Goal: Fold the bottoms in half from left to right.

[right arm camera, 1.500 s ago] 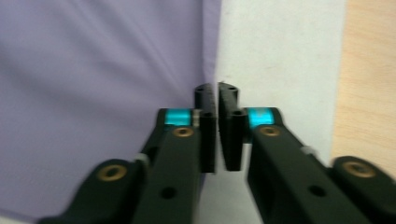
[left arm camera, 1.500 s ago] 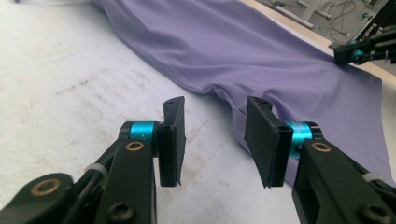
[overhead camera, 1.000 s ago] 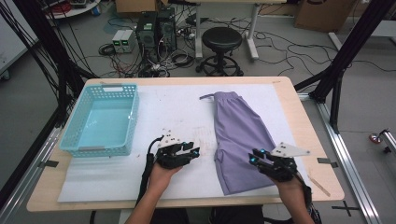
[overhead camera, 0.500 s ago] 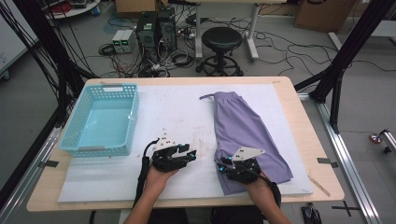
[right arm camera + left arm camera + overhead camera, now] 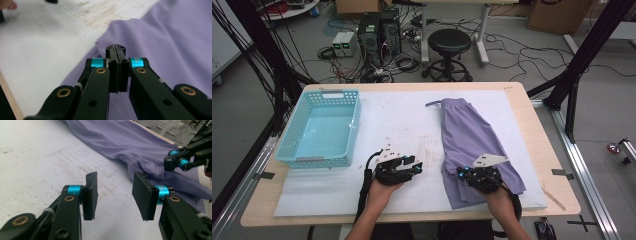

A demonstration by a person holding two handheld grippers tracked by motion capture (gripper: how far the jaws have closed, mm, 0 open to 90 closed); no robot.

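Observation:
Purple shorts (image 5: 467, 130) lie flat on the right half of the white mat (image 5: 402, 115), waistband at the far end. My right gripper (image 5: 460, 173) sits low at the shorts' near left edge. Its jaws have just been closing and now meet, pinching a raised fold of the purple shorts (image 5: 170, 45) at the tips of the right gripper (image 5: 117, 50). Wrinkles in the shorts (image 5: 125, 140) run toward the right gripper (image 5: 175, 160). My left gripper (image 5: 417, 166) rests over bare mat left of the shorts. The left gripper (image 5: 115, 195) is open with nothing between its pads.
A light blue plastic basket (image 5: 354, 125) stands on the table's left side. The mat between the basket and the shorts is stained. The wooden table edge (image 5: 557, 200) runs close past the shorts on the right. A black stool (image 5: 448, 42) and cables lie beyond the table.
My right gripper has moved left across the shorts, from their right side to their near left edge, and dropped slightly; its jaws have closed. The left gripper has stayed in place.

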